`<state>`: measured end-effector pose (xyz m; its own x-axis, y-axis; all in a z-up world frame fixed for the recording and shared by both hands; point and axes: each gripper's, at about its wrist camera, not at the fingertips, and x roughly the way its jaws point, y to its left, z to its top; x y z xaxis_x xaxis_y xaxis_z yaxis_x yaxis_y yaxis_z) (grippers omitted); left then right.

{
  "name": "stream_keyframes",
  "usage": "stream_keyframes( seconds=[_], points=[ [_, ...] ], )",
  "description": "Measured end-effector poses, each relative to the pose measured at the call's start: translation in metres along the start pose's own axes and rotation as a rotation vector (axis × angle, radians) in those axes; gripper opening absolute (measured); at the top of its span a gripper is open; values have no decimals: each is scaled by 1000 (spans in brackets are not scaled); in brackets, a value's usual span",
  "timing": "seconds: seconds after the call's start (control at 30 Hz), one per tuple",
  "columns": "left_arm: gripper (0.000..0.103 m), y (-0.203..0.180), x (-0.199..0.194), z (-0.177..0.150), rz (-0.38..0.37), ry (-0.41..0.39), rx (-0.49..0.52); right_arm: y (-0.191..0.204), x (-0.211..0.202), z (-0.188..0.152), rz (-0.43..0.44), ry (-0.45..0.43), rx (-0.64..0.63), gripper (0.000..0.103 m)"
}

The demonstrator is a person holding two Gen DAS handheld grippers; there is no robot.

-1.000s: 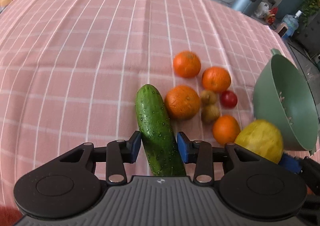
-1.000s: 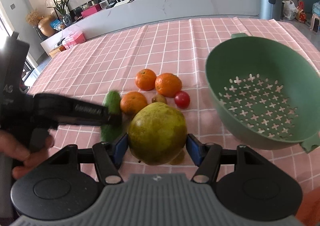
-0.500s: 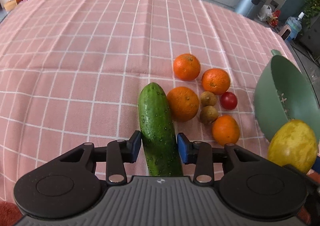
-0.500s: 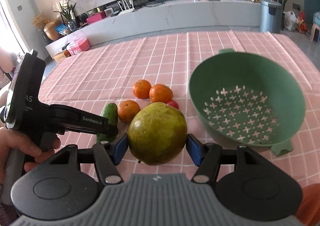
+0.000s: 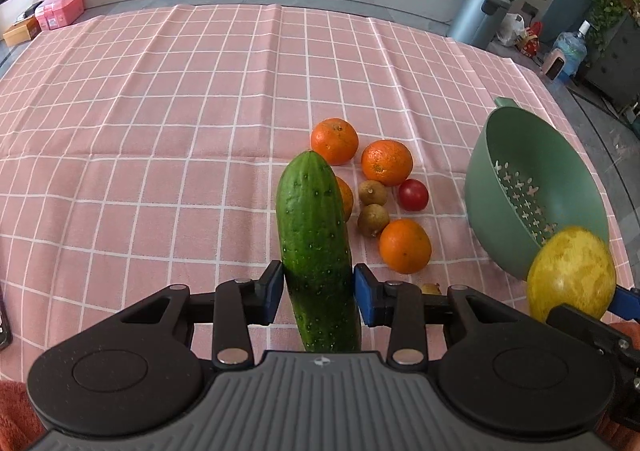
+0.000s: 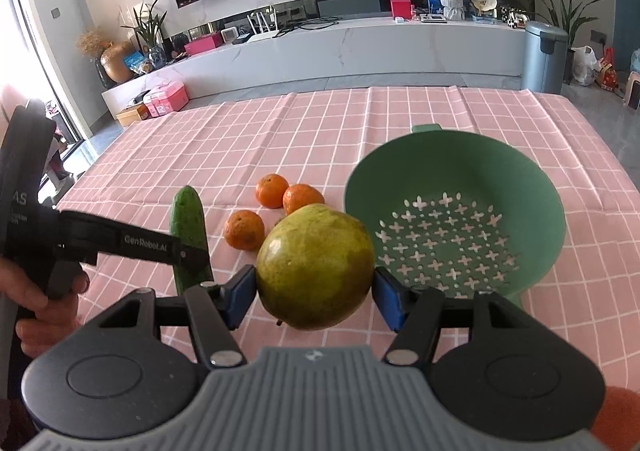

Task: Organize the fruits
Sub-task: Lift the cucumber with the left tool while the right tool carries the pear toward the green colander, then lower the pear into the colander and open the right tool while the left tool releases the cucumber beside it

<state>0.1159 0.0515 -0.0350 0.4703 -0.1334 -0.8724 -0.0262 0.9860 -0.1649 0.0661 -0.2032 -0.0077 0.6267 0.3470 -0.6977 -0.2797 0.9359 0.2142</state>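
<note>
Between the left gripper [image 5: 318,293] fingers: the cucumber [image 5: 316,247], pinched near its lower end, long body sticking forward and up over the tabletop [image 5: 160,123]. Firm, stiff, slightly bumpy skin, so it should hold. But the grip is well off its middle, so it may pivot; a hold nearer the centre would be steadier. Loose on the checked cloth just beyond: oranges [image 5: 386,162], two small brown fruits [image 5: 373,219] and a red tomato [image 5: 413,194], all toward the right edge. Green colander [image 5: 532,191] sits by the right edge, with the yellow-green fruit [image 5: 571,274] hanging in front of its near rim. Versus 1 s ago, the cucumber is lifted clear of the cloth and tipped up.

Right wrist view: right gripper [image 6: 315,293] fingers clamp the big round yellow-green fruit across its widest part. Looks heavy, smooth and rigid; a round surface on flat pads may roll, so a centred grip matters. It's airborne, left of the colander's bowl; whether it's already over the rim is hard to tell through the fisheye. Since 1 s ago it's been raised, and the colander now sits lower and more central in view. Cucumber visible at left in the other gripper.
</note>
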Motion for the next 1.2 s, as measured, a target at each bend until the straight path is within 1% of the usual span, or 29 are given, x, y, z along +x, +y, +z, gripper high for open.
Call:
stream_keyframes(
  seconds=[0.1, 0.23, 0.3, 0.37, 0.5, 0.57, 0.7, 0.83, 0.93, 1.0, 1.1, 1.2],
  points=[
    [43, -3, 2, 1, 1, 11, 14, -7, -6, 0, 5, -15, 27, 60],
    [43, -4, 16, 6, 8, 29, 15, -21, -13, 13, -15, -48, 27, 60],
    [43, -4, 24, 8, 4, 42, 8, -30, -13, 23, -34, -56, 27, 60],
    [42, -3, 28, 10, 5, 41, -1, -38, -10, 32, -72, -53, -3, 60],
    [42, -5, 16, 8, -13, 9, -3, -54, 3, 43, -127, -18, -34, 60],
    [41, -8, 3, 6, -38, -21, 1, -63, 9, 45, -142, -3, -40, 60],
    [41, -21, -28, 8, -82, -93, 44, -79, 22, 47, -169, 25, -49, 60],
    [41, -39, -54, 15, -120, -156, 83, -91, 33, 46, -170, 65, -54, 60],
    [41, -57, -68, 26, -167, -194, 122, -95, 38, 47, -165, 83, -78, 60],
    [41, -71, -71, 33, -198, -210, 144, -94, 39, 47, -156, 94, -90, 60],
    [41, -93, -67, 44, -217, -222, 180, -95, 43, 50, -141, 115, -123, 60],
    [41, -114, -50, 52, -236, -200, 209, -96, 50, 56, -128, 145, -173, 60]
  ],
)
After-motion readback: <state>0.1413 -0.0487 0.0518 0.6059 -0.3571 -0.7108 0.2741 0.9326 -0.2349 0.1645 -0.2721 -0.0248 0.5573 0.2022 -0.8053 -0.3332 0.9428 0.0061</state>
